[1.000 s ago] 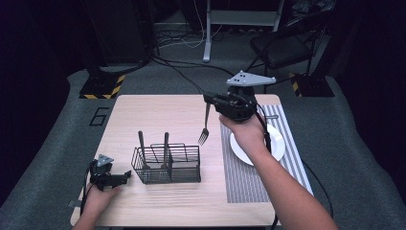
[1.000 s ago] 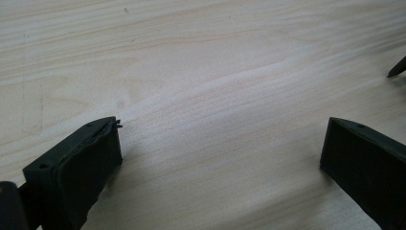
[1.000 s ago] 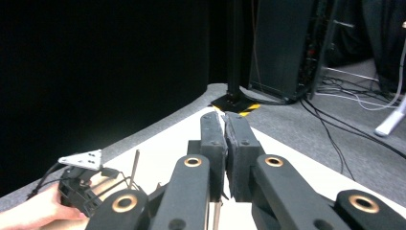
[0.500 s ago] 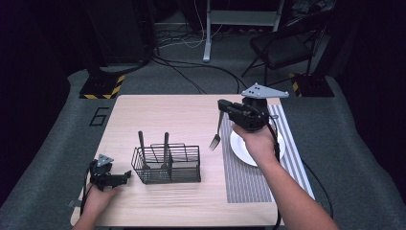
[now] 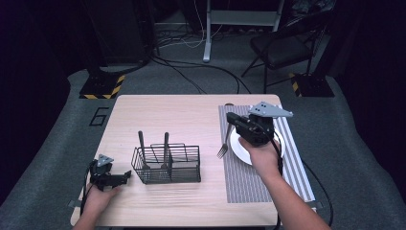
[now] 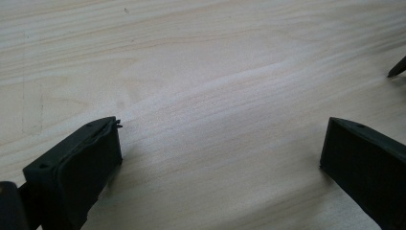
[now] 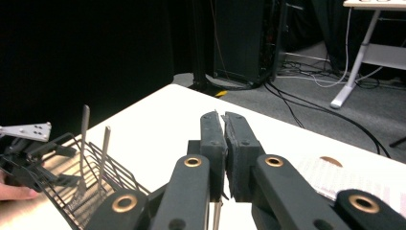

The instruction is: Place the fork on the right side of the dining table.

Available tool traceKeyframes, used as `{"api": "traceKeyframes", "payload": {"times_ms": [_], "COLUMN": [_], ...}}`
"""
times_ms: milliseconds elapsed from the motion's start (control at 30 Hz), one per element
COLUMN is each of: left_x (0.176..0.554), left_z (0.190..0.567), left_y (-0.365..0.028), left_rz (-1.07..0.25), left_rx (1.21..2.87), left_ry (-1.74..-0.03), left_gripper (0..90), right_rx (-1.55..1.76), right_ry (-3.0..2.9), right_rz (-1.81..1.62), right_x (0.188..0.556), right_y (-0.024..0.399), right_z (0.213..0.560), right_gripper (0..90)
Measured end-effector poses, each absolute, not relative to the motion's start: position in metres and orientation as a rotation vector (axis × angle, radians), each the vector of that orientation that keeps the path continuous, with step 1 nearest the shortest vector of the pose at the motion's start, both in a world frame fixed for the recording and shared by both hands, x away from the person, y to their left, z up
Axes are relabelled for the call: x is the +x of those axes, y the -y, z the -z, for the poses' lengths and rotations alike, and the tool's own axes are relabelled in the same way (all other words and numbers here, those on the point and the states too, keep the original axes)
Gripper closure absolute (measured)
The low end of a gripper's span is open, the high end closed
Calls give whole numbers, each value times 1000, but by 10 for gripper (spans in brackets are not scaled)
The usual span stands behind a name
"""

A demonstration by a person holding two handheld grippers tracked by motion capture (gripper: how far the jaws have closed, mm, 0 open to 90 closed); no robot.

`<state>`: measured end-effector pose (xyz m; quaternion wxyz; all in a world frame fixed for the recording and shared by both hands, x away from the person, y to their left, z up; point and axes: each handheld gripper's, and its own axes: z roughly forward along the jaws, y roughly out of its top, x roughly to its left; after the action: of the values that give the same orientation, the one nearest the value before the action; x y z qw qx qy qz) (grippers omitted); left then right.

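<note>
Fork over the striped placemat

My right gripper (image 5: 229, 125) clamps the fork (image 5: 223, 149), tines down, at nine o'clock of the white plate (image 5: 239, 152); my left gripper (image 5: 125, 175) rests with jaws apart; floor mark reads "6" (image 5: 99, 116).

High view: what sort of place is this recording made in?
Probably a lab or workshop set up for recording, not a home: a wooden table on grey carpet, loose cables across the floor, hazard-striped stand bases and a folding chair behind.

A "6" marks the floor mat (image 5: 98, 116).
</note>
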<state>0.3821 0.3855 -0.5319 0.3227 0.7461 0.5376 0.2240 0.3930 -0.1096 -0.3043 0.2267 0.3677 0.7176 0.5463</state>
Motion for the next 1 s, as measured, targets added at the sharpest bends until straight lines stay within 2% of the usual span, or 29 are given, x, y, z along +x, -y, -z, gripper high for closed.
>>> {"api": "traceKeyframes", "payload": {"times_ms": [1000], "left_x": [382], "left_z": [532], "left_y": [-385], "left_rz": [-590], "left_rx": [1958], "left_ry": [-1410], "left_gripper": [0], "right_rx": [1164], "right_ry": [-1937], "right_rz": [-1374], "right_x": [383], "right_y": [136], "right_z": [376], "right_gripper": [871]}}
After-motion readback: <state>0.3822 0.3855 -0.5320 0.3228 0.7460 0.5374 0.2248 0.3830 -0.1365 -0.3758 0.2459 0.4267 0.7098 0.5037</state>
